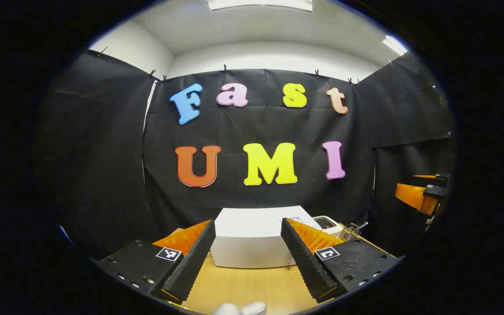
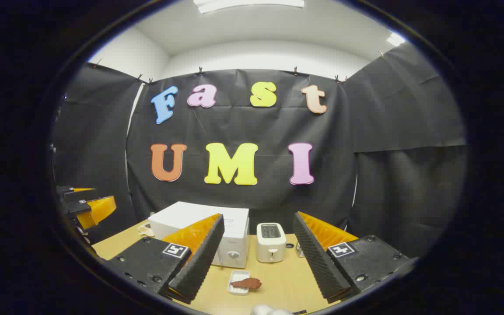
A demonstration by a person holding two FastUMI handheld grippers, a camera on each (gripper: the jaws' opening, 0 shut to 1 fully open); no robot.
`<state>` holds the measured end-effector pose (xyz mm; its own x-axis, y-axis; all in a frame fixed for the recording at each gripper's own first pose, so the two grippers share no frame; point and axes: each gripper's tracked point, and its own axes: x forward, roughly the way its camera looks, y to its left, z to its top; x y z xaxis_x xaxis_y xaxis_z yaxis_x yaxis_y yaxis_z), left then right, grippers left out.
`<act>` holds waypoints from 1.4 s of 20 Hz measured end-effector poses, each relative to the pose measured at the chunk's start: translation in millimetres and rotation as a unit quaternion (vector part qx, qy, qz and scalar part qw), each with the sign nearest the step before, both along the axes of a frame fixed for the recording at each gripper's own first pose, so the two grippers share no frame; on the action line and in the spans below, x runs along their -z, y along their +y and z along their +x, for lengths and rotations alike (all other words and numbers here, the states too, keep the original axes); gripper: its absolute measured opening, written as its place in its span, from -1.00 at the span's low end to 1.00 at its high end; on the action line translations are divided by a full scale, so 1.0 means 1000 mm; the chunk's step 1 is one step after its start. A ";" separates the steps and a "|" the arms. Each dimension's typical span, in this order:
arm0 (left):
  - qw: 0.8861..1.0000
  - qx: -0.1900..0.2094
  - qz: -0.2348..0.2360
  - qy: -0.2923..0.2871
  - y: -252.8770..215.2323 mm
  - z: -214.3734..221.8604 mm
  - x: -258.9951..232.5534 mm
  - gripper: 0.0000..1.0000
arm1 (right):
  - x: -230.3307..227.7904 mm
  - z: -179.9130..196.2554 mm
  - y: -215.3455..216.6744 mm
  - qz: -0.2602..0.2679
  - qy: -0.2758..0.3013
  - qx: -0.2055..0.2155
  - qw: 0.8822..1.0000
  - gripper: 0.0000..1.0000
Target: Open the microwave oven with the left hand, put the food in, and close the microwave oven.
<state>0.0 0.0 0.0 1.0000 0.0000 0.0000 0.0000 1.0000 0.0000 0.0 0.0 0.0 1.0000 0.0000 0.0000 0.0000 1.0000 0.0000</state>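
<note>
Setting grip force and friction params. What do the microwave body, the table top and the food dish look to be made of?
Microwave: smooth white shell, matte with a faint sheen, probably painted metal or plastic; can't tell which.
Table: light wood-look top with fine straight grain lines, likely laminate or veneer.
Food dish: small white rectangular tray, smooth, plastic or ceramic; too small to tell.

The microwave oven (image 2: 217,227) looks smooth matt white, the table (image 2: 278,275) pale wood-grain, the toaster (image 2: 270,242) glossy plastic.
</note>
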 end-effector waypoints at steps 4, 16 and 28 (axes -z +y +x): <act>1.000 -0.002 0.008 -0.001 0.000 0.001 0.001 0.90 | 0.001 0.001 -0.005 -0.002 0.000 0.003 1.000 0.83; 1.000 0.000 0.017 0.008 -0.012 0.020 0.020 0.90 | 0.006 0.014 -0.016 -0.005 0.007 0.003 1.000 1.00; 0.997 0.050 0.005 0.066 -0.104 0.094 0.154 0.91 | 0.004 0.034 -0.064 -0.026 0.018 0.025 0.999 1.00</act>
<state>94.3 -103.7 -154.1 0.9863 -0.0995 -0.1315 0.1009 0.9949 0.0041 33.9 -64.2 -4.1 0.9980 -0.0516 -0.0352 0.0497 0.9973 -0.0532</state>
